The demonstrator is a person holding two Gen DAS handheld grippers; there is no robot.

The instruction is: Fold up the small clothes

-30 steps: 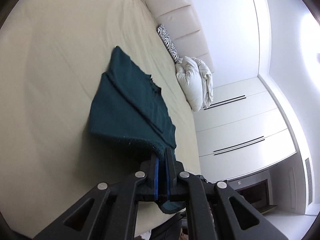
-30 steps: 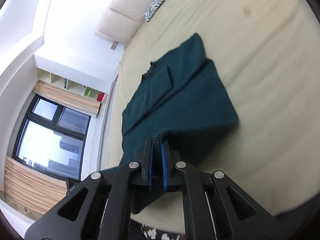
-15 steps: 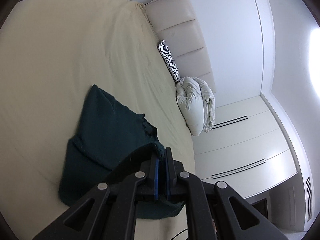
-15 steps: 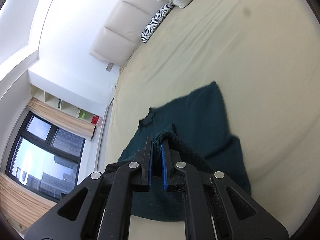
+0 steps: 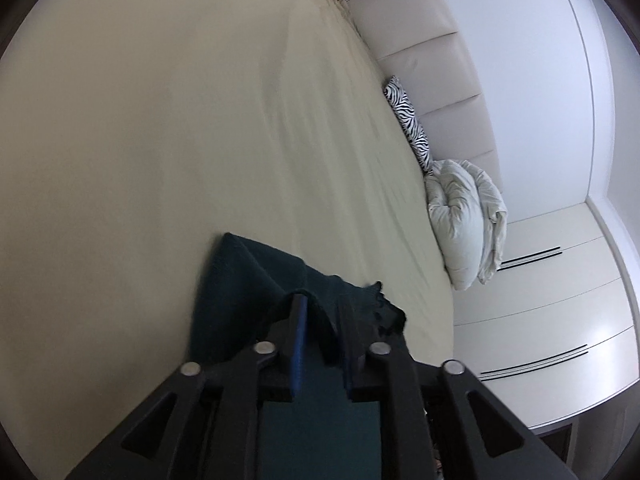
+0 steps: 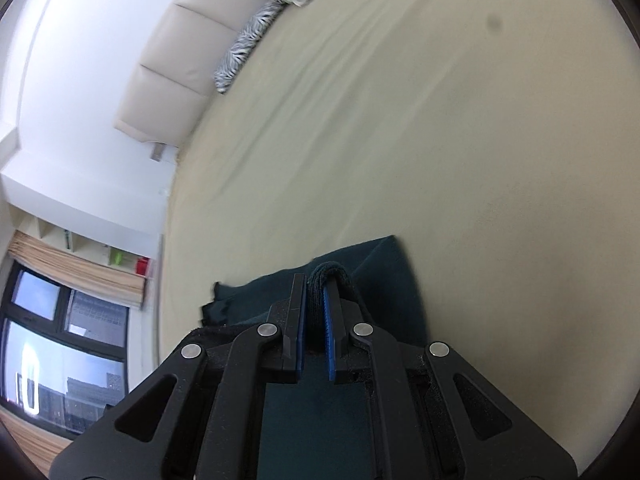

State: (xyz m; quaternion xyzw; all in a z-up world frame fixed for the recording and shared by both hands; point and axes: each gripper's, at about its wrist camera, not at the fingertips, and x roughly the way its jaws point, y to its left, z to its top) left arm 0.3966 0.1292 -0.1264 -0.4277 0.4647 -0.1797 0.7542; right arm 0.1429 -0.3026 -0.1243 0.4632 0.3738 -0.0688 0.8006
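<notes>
Here, my left gripper [image 5: 320, 332] jaws just opening, releasing dark teal knitted garment [image 5: 240, 280] onto cream bed sheet [image 5: 160, 140]; my right gripper [image 6: 316, 320] clamps folded edge, keeping fold aligned near bed's edge.

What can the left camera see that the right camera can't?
Only the left wrist view shows the white cupboards and the left hand-held gripper, whose jaws have just been opening, with the cloth loose between them. Only the right wrist view shows the window and the right hand-held gripper, shut on the dark green garment. Both show the garment, the cream bed, the zebra pillow and the headboard.
</notes>
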